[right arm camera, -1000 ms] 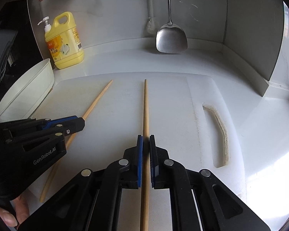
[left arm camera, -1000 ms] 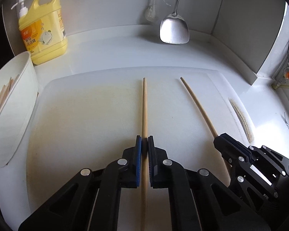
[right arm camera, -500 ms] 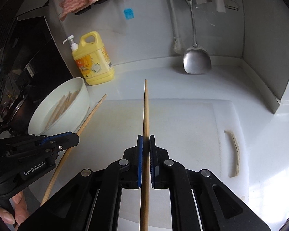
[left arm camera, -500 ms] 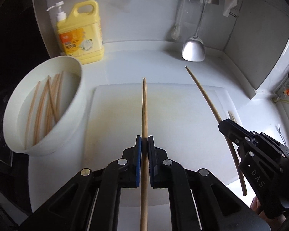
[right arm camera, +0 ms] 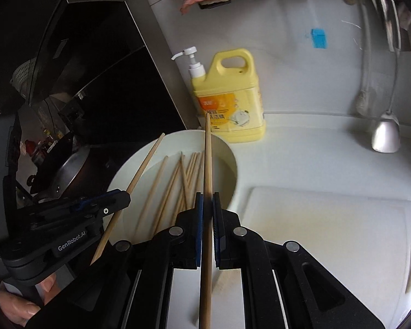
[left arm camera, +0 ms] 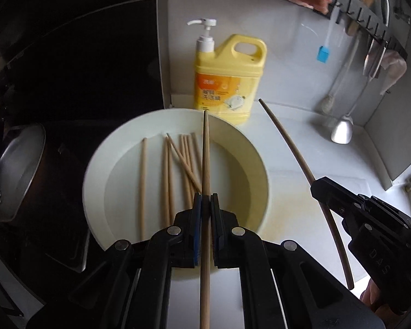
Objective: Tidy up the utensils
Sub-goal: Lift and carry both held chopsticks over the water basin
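I see one chopstick (left arm camera: 205, 164) clamped in my left claw (left arm camera: 205, 205), poised over the white bowl (left arm camera: 117, 148) that holds loose chopsticks (left arm camera: 167, 181). My right claw (right arm camera: 207, 205) grips a second chopstick (right arm camera: 207, 159) above the bowl's right rim. Yellow detergent bottle (left arm camera: 228, 82) stands behind the bowl on the counter (left arm camera: 301, 137).

Daylight comes from the right, leaving the glossy white countertop (right arm camera: 328, 159) bright and sheened, while the black stove area (left arm camera: 68, 54) at left sinks into near darkness. Both fisheye views bend straight lines and vignette to black at the corners. Motion blur softens the round white bowl's (left arm camera: 96, 170) rim and the hanging blue silicone brush (right arm camera: 319, 38).
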Tool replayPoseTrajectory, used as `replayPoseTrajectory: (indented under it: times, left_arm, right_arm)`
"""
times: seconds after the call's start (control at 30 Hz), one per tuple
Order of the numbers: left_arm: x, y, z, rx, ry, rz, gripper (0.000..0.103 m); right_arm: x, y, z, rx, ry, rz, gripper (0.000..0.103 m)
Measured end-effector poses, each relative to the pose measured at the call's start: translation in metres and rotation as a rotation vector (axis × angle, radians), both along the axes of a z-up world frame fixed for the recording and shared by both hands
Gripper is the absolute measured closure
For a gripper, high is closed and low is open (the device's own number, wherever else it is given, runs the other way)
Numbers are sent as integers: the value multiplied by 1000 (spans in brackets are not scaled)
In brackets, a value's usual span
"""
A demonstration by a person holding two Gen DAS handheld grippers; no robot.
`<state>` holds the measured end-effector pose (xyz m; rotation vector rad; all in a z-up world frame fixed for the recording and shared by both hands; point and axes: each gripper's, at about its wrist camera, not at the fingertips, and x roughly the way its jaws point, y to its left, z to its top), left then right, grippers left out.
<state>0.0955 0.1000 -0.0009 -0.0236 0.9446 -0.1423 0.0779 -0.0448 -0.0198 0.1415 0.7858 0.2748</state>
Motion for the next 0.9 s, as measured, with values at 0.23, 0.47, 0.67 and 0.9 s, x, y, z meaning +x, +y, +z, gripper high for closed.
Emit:
replayPoseTrajectory:
  times: [0.23,0.47,0.67,0.9]
  left_arm:
    - [54,53,-28,-23,58,16,96]
    - [76,72,-53,-38,110,66,96]
    - [88,78,-71,-59,157,101,96]
    - [95,81,-87,-55,203,128,96]
  right_arm:
    - [49,49,-19,-1,41,-3,97]
    - [78,68,-42,-13,89,21,97]
    - [99,74,-57,-22,142,34,97]
    - [111,77,-81,-32,218,46,97]
